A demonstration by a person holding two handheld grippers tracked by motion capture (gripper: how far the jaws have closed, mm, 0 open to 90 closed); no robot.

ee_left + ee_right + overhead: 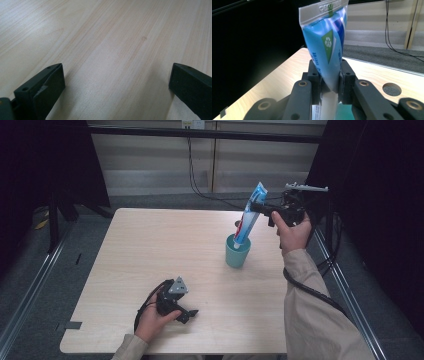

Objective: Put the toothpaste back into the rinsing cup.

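Observation:
A blue, white and red toothpaste tube (pixel 251 217) stands tilted with its cap end down inside a teal cup (pixel 237 251) right of the table's middle. My right gripper (pixel 256 206) is shut on the tube's upper half, held above the cup. In the right gripper view the tube (pixel 327 50) is pinched between both black jaws, its crimped end up, and a bit of the teal cup (pixel 343 111) shows below. My left gripper (pixel 189 314) rests on the table near the front edge; its jaws stand wide apart over bare wood (pixel 112 65), with nothing between them.
The light wooden table (pixel 150 250) has a round cable hole (pixel 391 89) near the cup. Dark curtains flank both sides, and cables hang at the back wall. Metal rails run along the floor left and right of the table.

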